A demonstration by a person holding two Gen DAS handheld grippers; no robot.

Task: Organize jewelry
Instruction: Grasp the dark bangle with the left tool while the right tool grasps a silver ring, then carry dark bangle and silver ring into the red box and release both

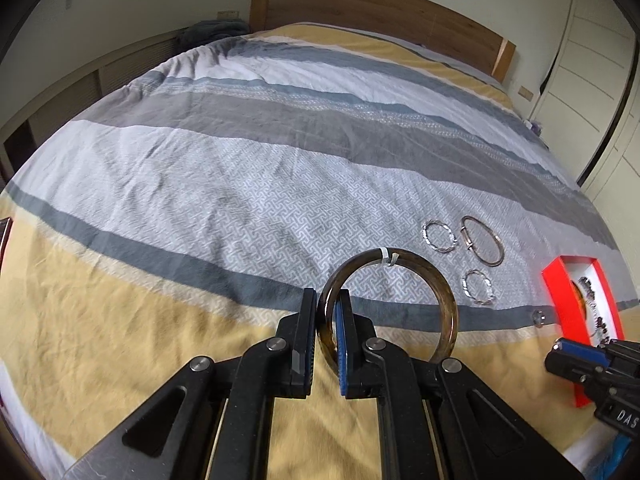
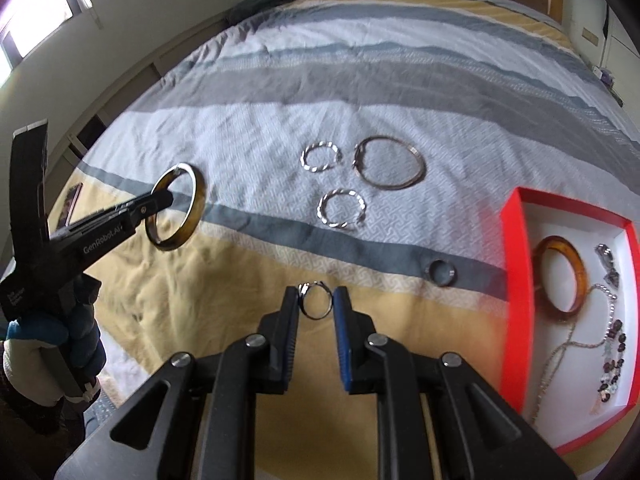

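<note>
Pinching a dark, translucent brown bangle [image 1: 420, 276] by its rim, the left gripper [image 1: 325, 328] is seen with its jaws narrowed on the band, the hoop standing upright beyond the fingertips and clear of the bedspread — a hold by the edge that probably keeps the ring free to be lowered flat. A white thread or tag is wound round its far side.

A thin silver finger ring [image 2: 316, 300] is clamped across its width by the right gripper [image 2: 317, 308], whose jaws are likewise drawn in close.

Ahead of the right gripper, on the striped grey, white and yellow bedspread [image 2: 200, 300], two twisted silver hoops [image 2: 320, 157] and a larger plain metal bangle [image 2: 390, 162] are laid out apart from one another, presumably awaiting sorting. A small dark ring [image 2: 441, 272] lies nearer, to the right.

Further right, a red-rimmed box with a white lining [image 2: 516, 280] is placed — judged the destination, since an amber bangle [image 2: 560, 276] and beaded necklaces [image 2: 612, 356] are already inside.

"GenRobot.AI" can be read along the left gripper's side; "DAS" is visible on the right one.
</note>
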